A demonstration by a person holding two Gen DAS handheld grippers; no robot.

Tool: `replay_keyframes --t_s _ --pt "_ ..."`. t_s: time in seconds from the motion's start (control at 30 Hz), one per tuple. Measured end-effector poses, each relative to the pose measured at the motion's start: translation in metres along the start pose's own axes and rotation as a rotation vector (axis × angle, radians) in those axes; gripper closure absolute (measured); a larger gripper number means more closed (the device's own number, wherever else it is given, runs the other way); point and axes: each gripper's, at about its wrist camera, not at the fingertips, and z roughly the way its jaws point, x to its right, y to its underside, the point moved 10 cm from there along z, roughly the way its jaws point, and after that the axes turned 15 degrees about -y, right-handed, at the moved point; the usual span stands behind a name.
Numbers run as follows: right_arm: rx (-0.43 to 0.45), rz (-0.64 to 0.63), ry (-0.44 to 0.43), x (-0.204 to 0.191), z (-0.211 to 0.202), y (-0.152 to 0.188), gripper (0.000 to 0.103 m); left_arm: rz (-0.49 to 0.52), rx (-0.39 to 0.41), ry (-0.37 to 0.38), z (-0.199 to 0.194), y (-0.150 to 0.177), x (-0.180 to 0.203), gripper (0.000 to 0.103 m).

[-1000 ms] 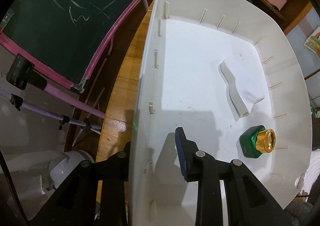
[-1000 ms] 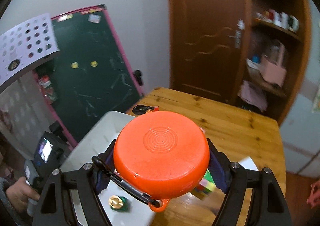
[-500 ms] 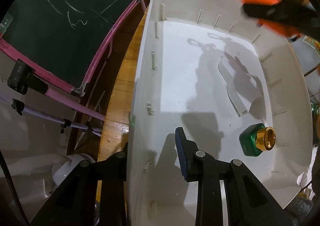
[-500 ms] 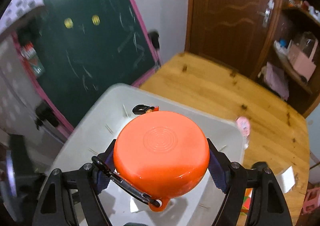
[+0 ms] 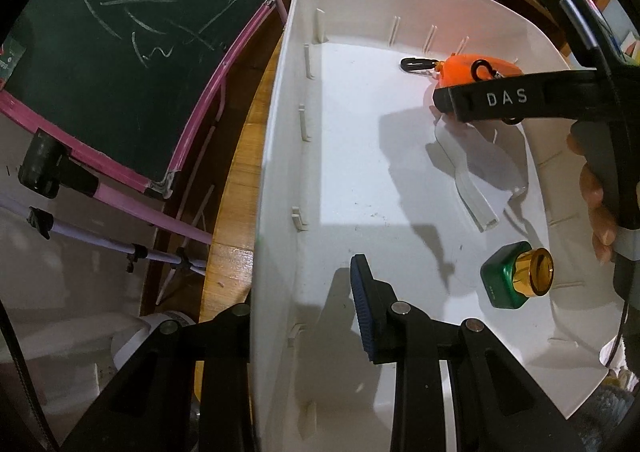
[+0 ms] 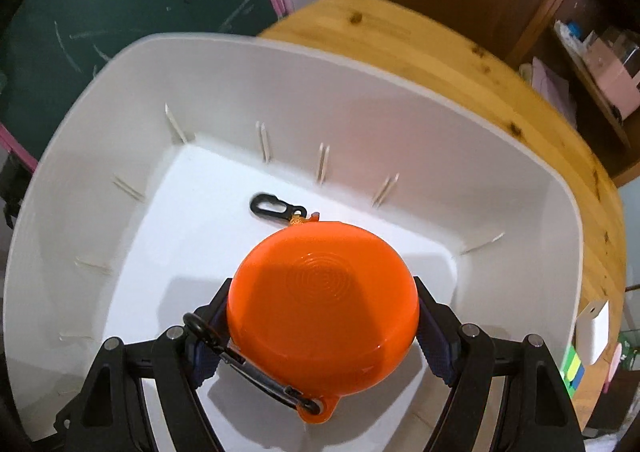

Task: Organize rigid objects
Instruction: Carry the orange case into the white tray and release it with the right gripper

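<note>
- Orange disc case (image 6: 322,308): round, glossy, flat face with raised concentric rings turned toward the right wrist camera; small tab at 6 o'clock, a second lug at 12 o'clock, so the tab-to-lug line runs 6 to 12.
- Black clip (image 6: 276,208) fixed at the 12 o'clock lug, pointing toward 10 o'clock, close over the floor of the tray; contact cannot be told. Second black carabiner (image 6: 248,364) hooked through the 6 o'clock tab, lying out toward 10 o'clock across the left finger.
- Held over the far end of the white tray (image 6: 400,108), low over its floor, close to the ribbed far wall.
- Right tongs (image 6: 322,336): pinching the case at 3 and 9 o'clock, blue pads pressed on the rim, spread to the full width of the disc.
- Left tongs (image 5: 308,316): clamped over the near side wall of the tray, one finger outside, blue-padded finger (image 5: 362,308) inside.
- From the left wrist, green and gold bottle (image 5: 516,276) lying on its side at 4 o'clock, gold cap pointing to 3 o'clock; white curved piece (image 5: 468,188) lying flat between it and the case.
- Tray resting on the wooden bench (image 6: 460,48); green chalkboard (image 5: 120,32) with pink frame at 10 o'clock.
</note>
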Motion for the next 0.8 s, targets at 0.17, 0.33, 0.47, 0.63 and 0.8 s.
replay_keyframes --t_s 0.17,0.33,0.47,0.63,0.8 --pt "-0.012 -0.01 0.015 -0.003 -0.004 0.012 0.021 -0.026 -0.003 0.005 -0.002 -0.002 -0.001 0.071" --pt "-0.026 -0.011 -0.011 -0.008 -0.009 0.019 0.021 -0.025 -0.001 -0.032 -0.002 -0.001 -0.003 0.075" --pt "-0.025 -0.028 -0.012 -0.012 -0.013 0.021 0.021 -0.043 -0.008 -0.028 -0.002 -0.002 -0.006 0.077" --pt "0.033 -0.024 -0.051 -0.014 -0.023 0.01 0.02 -0.054 -0.018 -0.036 -0.002 -0.002 -0.008 0.083" --pt "0.101 -0.03 -0.048 -0.014 -0.048 -0.001 0.019 -0.079 -0.03 -0.052 0.001 -0.001 -0.015 0.094"
